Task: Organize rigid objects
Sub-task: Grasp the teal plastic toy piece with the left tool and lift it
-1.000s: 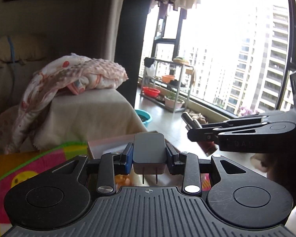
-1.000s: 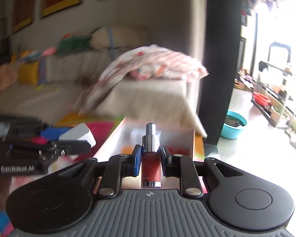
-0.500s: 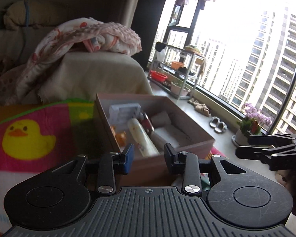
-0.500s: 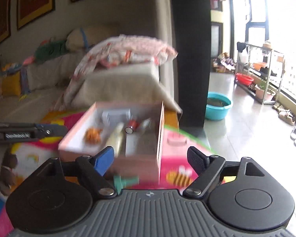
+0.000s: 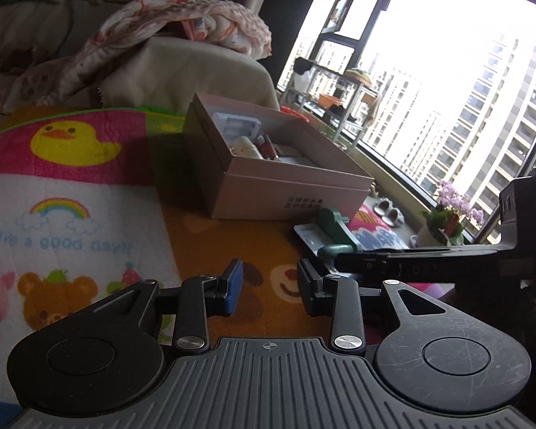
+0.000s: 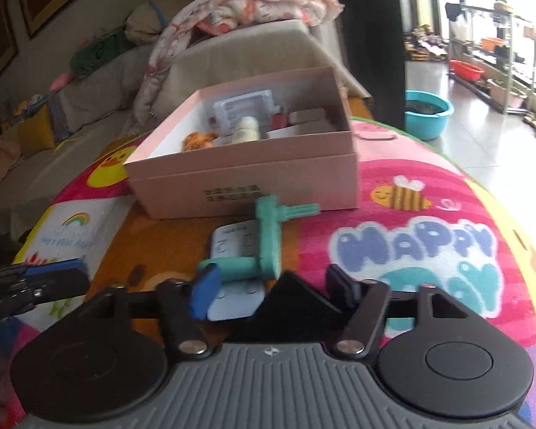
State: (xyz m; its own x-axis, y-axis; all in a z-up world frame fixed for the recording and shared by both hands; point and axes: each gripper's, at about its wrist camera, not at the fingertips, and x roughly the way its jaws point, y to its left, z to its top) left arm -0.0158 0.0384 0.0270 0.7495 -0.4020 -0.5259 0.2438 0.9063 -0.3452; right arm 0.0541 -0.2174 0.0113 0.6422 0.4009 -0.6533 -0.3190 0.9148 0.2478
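Observation:
A pink cardboard box (image 6: 253, 175) holds several small items and stands on the colourful play mat; it also shows in the left wrist view (image 5: 289, 189). In front of it a teal crank-shaped part (image 6: 264, 246) lies on a pale blue-white remote (image 6: 232, 286); both show in the left wrist view, the teal part (image 5: 334, 232) over the remote (image 5: 309, 236). My right gripper (image 6: 271, 291) is open and empty, low over the remote and teal part. My left gripper (image 5: 269, 291) is open and empty above the orange part of the mat, left of these items.
The play mat (image 6: 411, 221) covers the surface. A sofa with a draped blanket (image 6: 261, 3) stands behind the box. A teal basin (image 6: 427, 112) sits on the floor to the right. The mat's right edge drops to the floor by the windows.
One second ago my left gripper held a grey plug adapter and my right a red vial; both opened over the box. Both grippers have since drawn back and down toward the mat.

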